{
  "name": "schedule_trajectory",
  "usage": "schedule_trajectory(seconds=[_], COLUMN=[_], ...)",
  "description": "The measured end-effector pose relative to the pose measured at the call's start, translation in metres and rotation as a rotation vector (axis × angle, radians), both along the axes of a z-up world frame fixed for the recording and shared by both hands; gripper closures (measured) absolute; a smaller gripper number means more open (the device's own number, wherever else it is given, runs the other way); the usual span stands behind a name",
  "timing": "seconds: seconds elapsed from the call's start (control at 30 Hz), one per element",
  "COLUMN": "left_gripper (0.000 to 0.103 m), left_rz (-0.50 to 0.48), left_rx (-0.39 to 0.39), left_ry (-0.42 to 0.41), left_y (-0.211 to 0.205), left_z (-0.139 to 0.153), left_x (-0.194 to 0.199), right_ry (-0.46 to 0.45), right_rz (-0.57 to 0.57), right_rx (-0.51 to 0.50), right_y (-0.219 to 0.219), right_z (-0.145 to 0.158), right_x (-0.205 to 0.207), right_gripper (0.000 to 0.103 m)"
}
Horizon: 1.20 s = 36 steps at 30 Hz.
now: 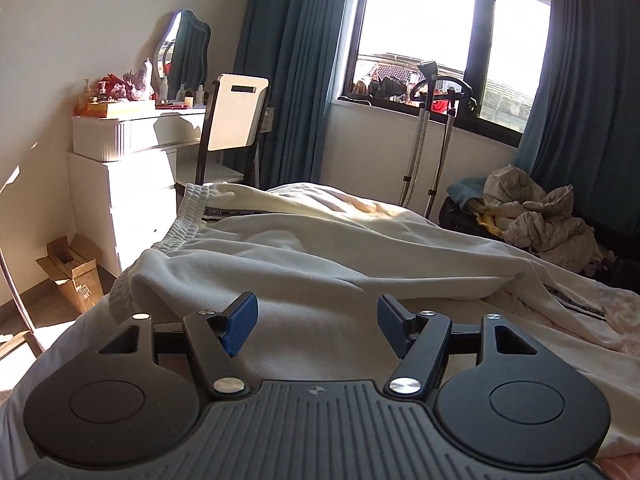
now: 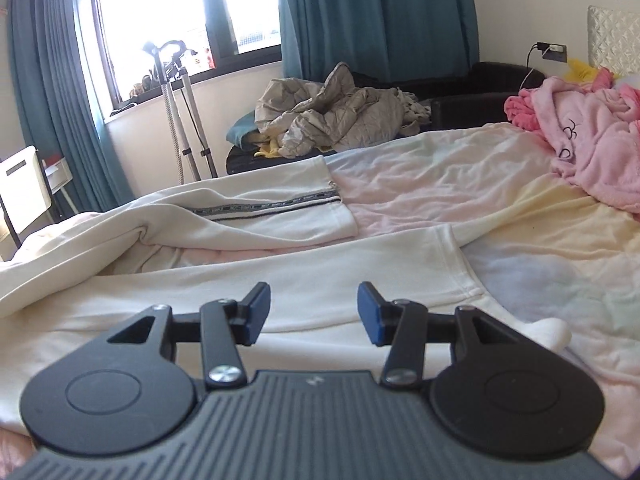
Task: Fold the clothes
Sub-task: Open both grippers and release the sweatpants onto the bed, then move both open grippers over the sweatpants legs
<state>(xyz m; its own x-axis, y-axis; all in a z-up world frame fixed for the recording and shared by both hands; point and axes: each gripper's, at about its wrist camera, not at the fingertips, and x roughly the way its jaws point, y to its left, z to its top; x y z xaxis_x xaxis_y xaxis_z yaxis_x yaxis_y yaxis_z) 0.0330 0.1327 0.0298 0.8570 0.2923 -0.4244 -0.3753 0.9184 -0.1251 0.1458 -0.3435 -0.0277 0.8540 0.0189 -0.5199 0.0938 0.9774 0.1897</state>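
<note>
A: Where are the trousers (image 1: 304,248)?
B: Spread lengthwise on the bed (image 2: 540,248), waistband (image 1: 182,232) by its left edge, legs apart, hems (image 2: 340,216) toward the middle. No fold shows.
A: And the grippers?
B: The left gripper (image 1: 318,322) and right gripper (image 2: 312,310) both hover over the cloth, jaws apart, holding nothing.
A: What's needed?
B: Probably pinching waistband and hem of the near leg, then laying it over the far one.

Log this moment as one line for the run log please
left gripper: open, empty | right gripper: open, empty | cream sweatpants with striped side tape: spread unfolded on bed | fold: not started
</note>
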Motion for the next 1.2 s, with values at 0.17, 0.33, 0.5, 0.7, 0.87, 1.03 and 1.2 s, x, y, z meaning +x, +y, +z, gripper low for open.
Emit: schedule_trajectory(seconds=[0.17, 0.33, 0.5, 0.7, 0.87, 1.03, 1.2], left_gripper=[0.033, 0.032, 0.033, 0.033, 0.029, 0.029, 0.029], left_rz=[-0.024, 0.056, 0.092, 0.05, 0.012, -0.051, -0.139], left_rx=[-0.001, -0.054, -0.16, -0.094, -0.048, -0.019, 0.083], left_ry=[0.028, 0.169, 0.239, 0.106, -0.002, -0.037, -0.038], left_y=[-0.003, 0.013, 0.029, 0.007, -0.011, -0.037, -0.055], left_z=[-0.008, -0.034, -0.048, -0.026, -0.011, -0.024, -0.044], left_x=[0.008, 0.033, 0.041, 0.019, 0.004, 0.032, 0.083], right_ry=[0.14, 0.309, 0.259, 0.181, 0.165, 0.192, 0.244], right_rz=[0.05, 0.024, 0.035, 0.029, -0.035, -0.15, -0.254], right_rx=[-0.006, -0.01, 0.0, 0.156, 0.362, 0.638, 0.753], right_y=[0.015, 0.024, 0.03, 0.017, -0.003, -0.024, -0.027], right_z=[-0.029, -0.067, -0.062, -0.041, -0.031, -0.049, -0.075], right_x=[0.023, 0.034, 0.028, 0.038, 0.073, 0.134, 0.198], right_gripper=[0.054, 0.053, 0.053, 0.053, 0.045, 0.034, 0.03])
